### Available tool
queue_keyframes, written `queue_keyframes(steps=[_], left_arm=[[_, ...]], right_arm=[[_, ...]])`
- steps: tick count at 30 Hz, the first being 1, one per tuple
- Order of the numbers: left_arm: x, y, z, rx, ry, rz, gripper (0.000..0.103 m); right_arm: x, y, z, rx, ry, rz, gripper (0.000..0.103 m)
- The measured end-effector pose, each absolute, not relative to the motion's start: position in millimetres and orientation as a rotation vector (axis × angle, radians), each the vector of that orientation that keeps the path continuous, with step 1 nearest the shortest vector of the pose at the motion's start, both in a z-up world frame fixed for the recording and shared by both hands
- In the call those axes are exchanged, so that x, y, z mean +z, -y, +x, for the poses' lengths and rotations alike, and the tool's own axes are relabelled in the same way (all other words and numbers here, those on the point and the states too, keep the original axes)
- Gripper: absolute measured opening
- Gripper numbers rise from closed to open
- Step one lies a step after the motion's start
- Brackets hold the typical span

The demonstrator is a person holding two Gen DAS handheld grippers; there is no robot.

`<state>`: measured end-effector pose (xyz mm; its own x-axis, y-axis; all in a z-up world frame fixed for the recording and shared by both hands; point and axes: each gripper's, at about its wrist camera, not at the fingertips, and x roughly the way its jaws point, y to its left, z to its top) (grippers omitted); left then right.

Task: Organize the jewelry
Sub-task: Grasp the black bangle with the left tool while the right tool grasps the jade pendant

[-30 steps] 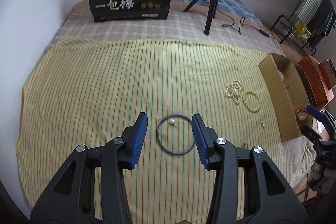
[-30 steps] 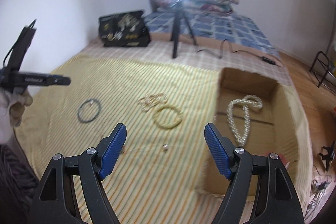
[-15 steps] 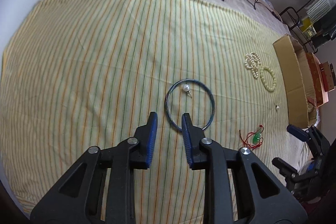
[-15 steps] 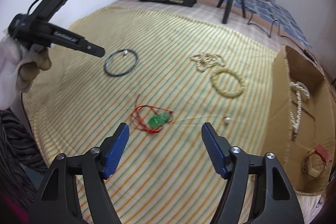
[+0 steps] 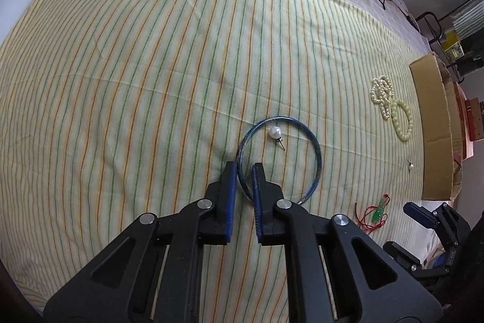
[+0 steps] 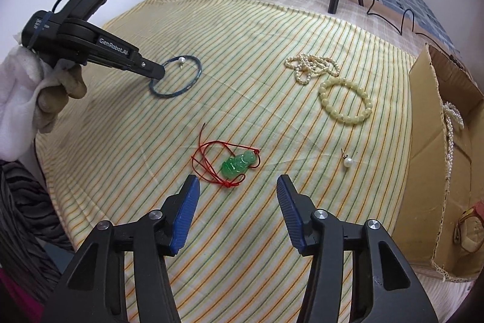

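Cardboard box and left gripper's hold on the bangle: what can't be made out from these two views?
- Cardboard box, left wrist view: interior hidden by its own wall.
- Same box, right wrist view: lower right contents cut off by the frame edge.
- Left gripper closing astride the blue bangle: whether the pads already press the rim is too fine to tell.

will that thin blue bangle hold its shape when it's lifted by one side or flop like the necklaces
The thin blue ring bangle probably stays rigid: it keeps a clean circle on the striped yellow cloth, unlike the heaped pearl strand. It looks light and glossy, so it may swivel in the closing left gripper. The pearl stud earring inside it should stay behind.
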<state>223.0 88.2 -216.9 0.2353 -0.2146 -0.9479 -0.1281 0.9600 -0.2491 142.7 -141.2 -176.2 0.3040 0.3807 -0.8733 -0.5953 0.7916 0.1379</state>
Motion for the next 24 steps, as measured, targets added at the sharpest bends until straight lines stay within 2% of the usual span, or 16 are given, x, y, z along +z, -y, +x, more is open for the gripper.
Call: queue_keyframes(steps=[6, 19, 21, 23, 24], left_arm=[[-216.1, -87.1, 223.0, -0.051, -1.327, -0.295, 0.002], [-203.0, -84.8, 223.6, -0.068, -1.283, -0.315, 0.001], [-197.0, -84.8, 223.1, -0.07, -1.265, -0.316, 0.001], [-192.0, -84.2, 222.4, -0.078, -1.25, -0.321, 0.001], [-190.1, -84.0, 222.3, -0.08, -1.245, -0.321, 0.001]], right_arm=[[-182.0, 134.4, 145.0, 0.665, -1.092, -0.218, 0.052], [-200.3, 108.2, 148.7, 0.652, -1.086, -0.33, 0.051], [-199.4, 108.1, 148.3, 0.646, -1.08, -0.342, 0.04], [-198.6, 108.6, 149.4, 0.64, -1.076, -0.338, 0.023], [-198.1, 109.7, 150.8, 0.641, -1.078, -0.327, 0.02]])
